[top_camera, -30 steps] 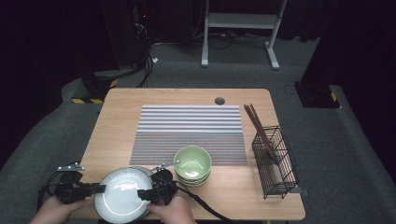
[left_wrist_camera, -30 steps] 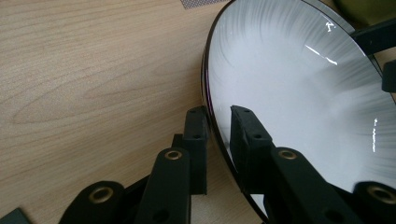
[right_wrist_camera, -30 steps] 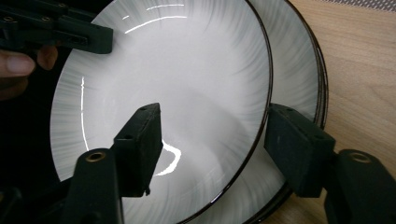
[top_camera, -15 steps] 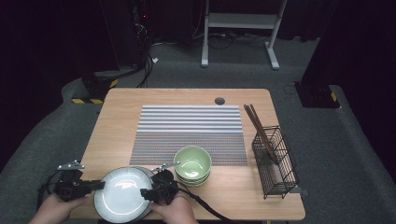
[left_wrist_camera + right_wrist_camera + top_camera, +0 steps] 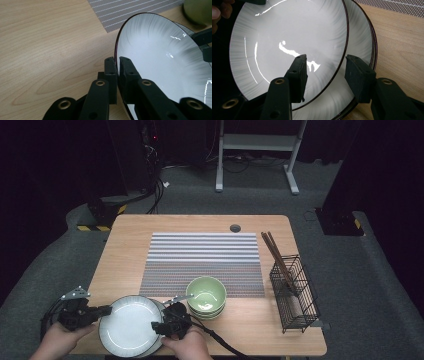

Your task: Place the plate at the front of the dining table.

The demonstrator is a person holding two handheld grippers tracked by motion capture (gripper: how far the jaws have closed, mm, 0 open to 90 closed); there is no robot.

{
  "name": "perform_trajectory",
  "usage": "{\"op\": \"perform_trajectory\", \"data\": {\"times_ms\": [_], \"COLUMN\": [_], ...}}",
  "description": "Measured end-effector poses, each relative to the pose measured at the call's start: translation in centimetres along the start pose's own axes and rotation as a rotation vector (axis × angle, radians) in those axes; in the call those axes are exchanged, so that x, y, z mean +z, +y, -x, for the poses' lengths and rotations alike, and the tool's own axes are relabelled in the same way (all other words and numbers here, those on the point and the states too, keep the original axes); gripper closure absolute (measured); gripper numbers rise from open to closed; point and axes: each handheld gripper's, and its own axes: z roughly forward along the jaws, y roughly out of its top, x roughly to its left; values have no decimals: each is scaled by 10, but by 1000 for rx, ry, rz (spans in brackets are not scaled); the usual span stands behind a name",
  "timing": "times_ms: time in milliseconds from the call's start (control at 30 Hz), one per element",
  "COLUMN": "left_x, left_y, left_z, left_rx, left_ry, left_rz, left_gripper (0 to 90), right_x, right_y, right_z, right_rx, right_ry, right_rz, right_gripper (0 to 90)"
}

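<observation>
A stack of white plates with dark rims lies at the table's front left. The top plate is tilted up off the one beneath it. My left gripper is at its left edge; its jaws have just been closing and now pinch the rim. My right gripper is at the plate's right edge. Its jaws have been closing too and straddle the top plate's rim with a gap on both sides, so it is open.
Stacked green bowls stand just right of the plates, at the front edge of a striped placemat. A black wire basket with chopsticks stands at the right. The table's front edge lies just below the plates.
</observation>
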Motion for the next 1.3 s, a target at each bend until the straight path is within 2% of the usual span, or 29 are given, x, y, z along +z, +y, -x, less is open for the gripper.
{"op": "perform_trajectory", "data": {"times_ms": [133,167,200,300,533,633,767,933,1033,1167,1233,1300], "left_x": [2,2,3,4,5,5,5,5,5,6,6,6], "left_y": [-1,-2,-2,-4,-5,-5,-6,-7,-8,-8,-8,-9], "left_z": [-3,-4,-5,-7,-8,-8,-9,-9,-9,-10,-10,-10], "left_rx": [-21,-26,-30,-41,-50,-50,-55,-57,-56,-56,-57,-58], "left_ry": [-8,-12,-12,-18,-24,-25,-28,-28,-29,-33,-35,-37], "left_rz": [1,1,2,3,7,9,7,11,15,18,20,24], "left_gripper": [850,851,851,851,850,850,848,849,848,849,849,850], "right_x": [0,-1,-1,-1,-3,-3,-2,5,9,14,17,17], "right_y": [1,3,3,5,6,6,6,8,8,7,5,5], "right_z": [1,1,1,3,1,-1,-5,-4,-6,-6,-7,-7], "right_rx": [27,56,56,111,180,181,154,187,181,174,156,165], "right_ry": [22,52,52,79,82,72,62,71,53,51,33,25], "right_rz": [-6,-9,-9,-19,-49,-55,-61,-90,-101,-131,-132,-126], "right_gripper": [470,415,415,385,383,389,387,383,388,439,472,496]}}
